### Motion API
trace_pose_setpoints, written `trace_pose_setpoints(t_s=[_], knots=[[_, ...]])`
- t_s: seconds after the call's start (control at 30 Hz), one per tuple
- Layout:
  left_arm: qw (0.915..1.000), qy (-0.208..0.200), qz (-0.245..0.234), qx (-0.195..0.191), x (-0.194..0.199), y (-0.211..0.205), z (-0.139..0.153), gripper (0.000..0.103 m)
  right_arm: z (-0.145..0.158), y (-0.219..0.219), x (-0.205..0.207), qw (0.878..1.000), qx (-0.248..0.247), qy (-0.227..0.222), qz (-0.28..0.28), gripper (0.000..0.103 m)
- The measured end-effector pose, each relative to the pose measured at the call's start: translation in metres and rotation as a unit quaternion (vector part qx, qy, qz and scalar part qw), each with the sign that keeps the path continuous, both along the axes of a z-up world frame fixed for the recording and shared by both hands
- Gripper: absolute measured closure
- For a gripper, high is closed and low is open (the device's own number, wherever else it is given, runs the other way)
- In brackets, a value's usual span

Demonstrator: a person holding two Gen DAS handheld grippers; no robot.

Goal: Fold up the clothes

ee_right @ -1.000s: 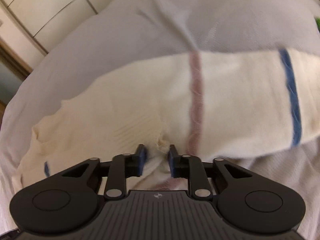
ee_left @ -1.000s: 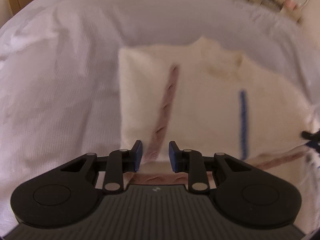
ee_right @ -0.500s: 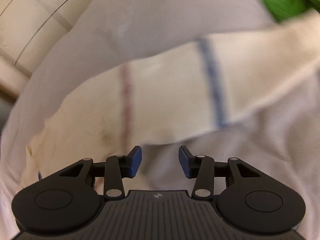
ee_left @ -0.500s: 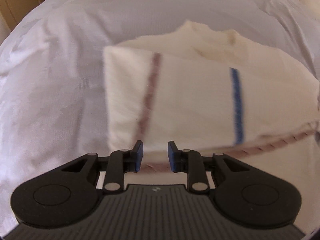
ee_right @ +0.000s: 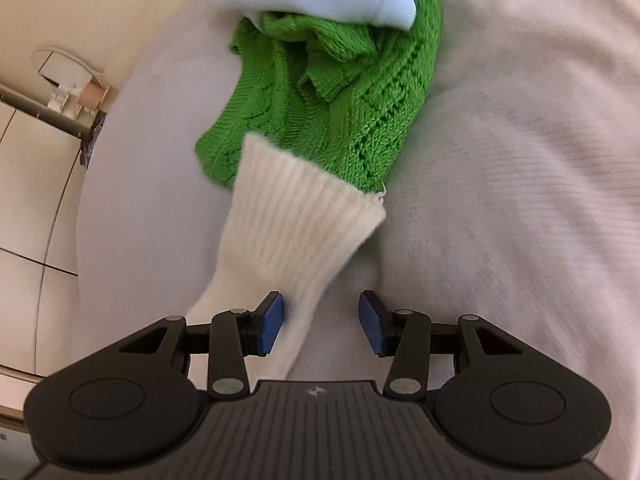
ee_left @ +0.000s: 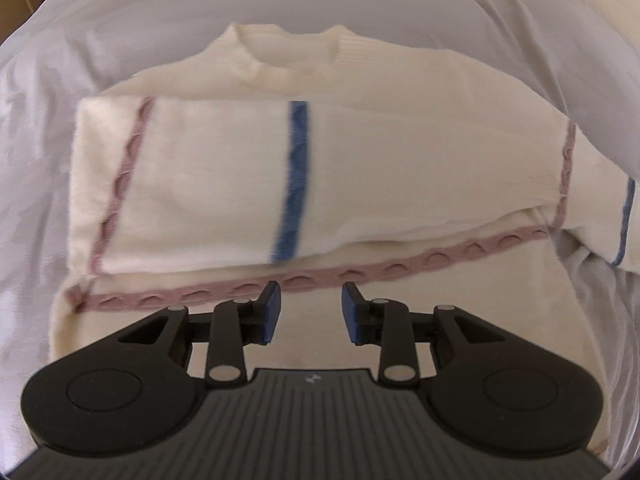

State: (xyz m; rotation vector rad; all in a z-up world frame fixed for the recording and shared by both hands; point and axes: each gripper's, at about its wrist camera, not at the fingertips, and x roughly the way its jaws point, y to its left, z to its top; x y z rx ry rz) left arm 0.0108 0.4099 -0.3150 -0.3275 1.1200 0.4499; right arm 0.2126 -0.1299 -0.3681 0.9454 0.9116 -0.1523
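Since a second ago our right hand-held gripper (ee_right: 321, 323) has released the cream knitted sweater (ee_left: 400, 168) and swung toward a green knitted garment (ee_right: 320, 92); both hand-held grippers, left (ee_left: 310, 307) included, gape empty above the white bed sheet (ee_left: 80, 60), where the sweater lies.

A cream sweater (ee_left: 400, 152) with blue and mauve stripes lies flat, one sleeve apparently folded across its chest.
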Motion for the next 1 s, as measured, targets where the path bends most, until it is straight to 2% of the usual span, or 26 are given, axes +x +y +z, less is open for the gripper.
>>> trace_pose_setpoints(t_s=[0.03, 0.07, 0.1, 0.17, 0.23, 0.33, 0.37, 0.43, 0.5, 0.53, 0.57, 0.6, 0.63, 0.67, 0.7, 0.77, 0.9, 0.97, 1.0], knots=[[1.0, 0.002, 0.0, 0.0, 0.002, -0.002, -0.001, 0.074, -0.005, 0.005, 0.008, 1.0, -0.001, 0.005, 0.007, 0.06], [1.0, 0.003, 0.002, 0.001, 0.002, -0.003, 0.0, 0.074, -0.005, 0.008, 0.012, 1.0, -0.005, 0.005, 0.015, 0.081], [1.0, 0.003, 0.003, 0.003, 0.001, -0.003, 0.002, 0.074, -0.002, 0.012, 0.015, 1.0, -0.011, 0.006, 0.029, 0.093], [1.0, 0.004, 0.007, 0.006, 0.0, -0.003, 0.004, 0.074, 0.015, 0.025, 0.018, 0.997, -0.056, 0.011, 0.049, 0.094], [0.9999, 0.002, 0.011, 0.009, -0.005, -0.001, 0.009, 0.074, 0.04, 0.045, 0.01, 0.991, -0.111, -0.006, 0.074, 0.094], [0.9996, -0.004, 0.023, 0.014, -0.013, 0.011, 0.017, 0.074, 0.085, 0.087, -0.001, 0.968, -0.213, -0.049, 0.123, 0.094], [0.9995, -0.007, 0.027, 0.014, -0.017, 0.016, 0.02, 0.074, 0.1, 0.11, -0.011, 0.958, -0.232, -0.079, 0.15, 0.094], [0.9992, -0.011, 0.037, 0.012, -0.027, 0.026, 0.024, 0.074, 0.127, 0.16, -0.031, 0.934, -0.25, -0.14, 0.214, 0.094], [0.9988, -0.011, 0.047, 0.008, -0.038, 0.035, 0.027, 0.074, 0.147, 0.214, -0.057, 0.906, -0.211, -0.199, 0.309, 0.094], [0.9985, -0.011, 0.053, 0.005, -0.044, 0.04, 0.027, 0.074, 0.153, 0.239, -0.071, 0.887, -0.183, -0.218, 0.364, 0.093], [0.9981, -0.011, 0.061, 0.001, -0.051, 0.045, 0.028, 0.074, 0.155, 0.266, -0.085, 0.858, -0.152, -0.226, 0.435, 0.089], [0.9976, -0.01, 0.069, -0.004, -0.059, 0.05, 0.029, 0.074, 0.152, 0.286, -0.099, 0.837, -0.151, -0.22, 0.478, 0.081], [0.997, -0.011, 0.076, -0.011, -0.065, 0.054, 0.03, 0.074, 0.149, 0.306, -0.113, 0.813, -0.149, -0.212, 0.521, 0.058], [0.9963, -0.011, 0.084, -0.019, -0.072, 0.058, 0.03, 0.074, 0.146, 0.325, -0.127, 0.789, -0.149, -0.205, 0.56, 0.04], [0.9956, -0.013, 0.089, -0.028, -0.078, 0.061, 0.03, 0.074, 0.138, 0.335, -0.139, 0.774, -0.166, -0.194, 0.58, 0.038], [0.9942, -0.019, 0.095, -0.047, -0.088, 0.064, 0.03, 0.074, 0.115, 0.34, -0.15, 0.767, -0.179, -0.145, 0.599, 0.039], [0.9897, -0.037, 0.101, -0.095, -0.096, 0.062, 0.025, 0.071, 0.077, 0.312, -0.15, 0.804, -0.168, -0.036, 0.569, 0.04], [0.9804, -0.061, 0.119, -0.145, -0.092, 0.062, 0.019, 0.068, 0.073, 0.294, -0.164, 0.821, -0.162, -0.011, 0.548, 0.04], [0.9737, -0.073, 0.132, -0.171, -0.089, 0.062, 0.015, 0.061, 0.068, 0.284, -0.157, 0.828, -0.158, -0.002, 0.538, 0.04]])
